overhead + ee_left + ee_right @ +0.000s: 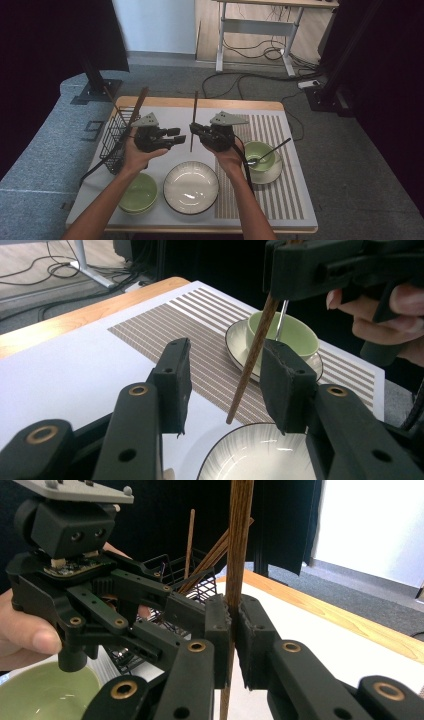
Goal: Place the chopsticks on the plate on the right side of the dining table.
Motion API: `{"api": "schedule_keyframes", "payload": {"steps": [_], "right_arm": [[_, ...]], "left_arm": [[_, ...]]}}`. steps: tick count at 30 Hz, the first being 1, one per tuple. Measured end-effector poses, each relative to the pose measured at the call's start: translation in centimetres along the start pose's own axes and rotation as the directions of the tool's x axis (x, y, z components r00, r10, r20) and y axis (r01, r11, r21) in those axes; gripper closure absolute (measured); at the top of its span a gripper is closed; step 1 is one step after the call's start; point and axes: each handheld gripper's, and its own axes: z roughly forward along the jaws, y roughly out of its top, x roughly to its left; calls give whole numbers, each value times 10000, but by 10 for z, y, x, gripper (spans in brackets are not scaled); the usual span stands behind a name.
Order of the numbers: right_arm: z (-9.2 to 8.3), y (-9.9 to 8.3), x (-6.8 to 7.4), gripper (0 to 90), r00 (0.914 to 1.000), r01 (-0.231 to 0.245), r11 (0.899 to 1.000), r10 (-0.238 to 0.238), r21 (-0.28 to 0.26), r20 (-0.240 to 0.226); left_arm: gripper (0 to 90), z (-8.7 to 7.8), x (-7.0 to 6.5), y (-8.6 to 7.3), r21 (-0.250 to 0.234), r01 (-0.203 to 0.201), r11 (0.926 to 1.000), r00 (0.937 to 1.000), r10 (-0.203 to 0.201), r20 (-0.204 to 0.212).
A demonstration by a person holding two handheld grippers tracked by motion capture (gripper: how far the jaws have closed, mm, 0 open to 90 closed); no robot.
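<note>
- Chopstick [239, 545] is clamped upright in right gripper [233, 630] jaws, above the bench [165, 117].
- Left gripper [225, 385] jaws are held apart, empty, beside the chopstick tip.
- Risk judged: a thin stick pinched near one end may pivot or slip, dropping onto the white plate [190, 187].

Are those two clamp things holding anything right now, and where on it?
The right gripper pinches a wooden chopstick partway along its length, nearer its lower end. The left gripper is open, holding nothing.

black grippers [182, 136], brass rivets, grey plates
</note>
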Motion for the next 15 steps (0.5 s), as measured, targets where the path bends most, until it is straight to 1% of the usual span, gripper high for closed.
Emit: {"api": "schedule_keyframes", "payload": {"steps": [3, 4, 6, 9, 10, 15], "right_arm": [[0, 4, 1, 844, 10000, -29, 10000, 28, -64, -12], [0, 4, 1, 844, 10000, -17, 10000, 17, -81, -20], [1, 6, 2, 844, 10000, 8, 10000, -8, -97, -46], [3, 6, 4, 844, 9999, 87, 10000, -87, 21, -75], [5, 5, 6, 843, 9999, 131, 9999, -131, 84, -86], [7, 4, 7, 844, 9999, 99, 9999, -99, 27, -125]], "left_arm": [[554, 2, -1, -1, 89, -50, 9999, 10000, 50, 30], [554, 3, -1, -2, 106, -86, 9999, 10000, 87, -40], [554, 3, 0, -3, 132, -78, 9999, 10000, 78, -51], [555, 3, 1, -4, 151, -47, 9999, 10000, 48, -63], [556, 3, 1, -5, 157, -123, 9998, 9998, 124, -121], [559, 4, 2, -7, 148, -67, 9999, 10000, 68, -66]]}}
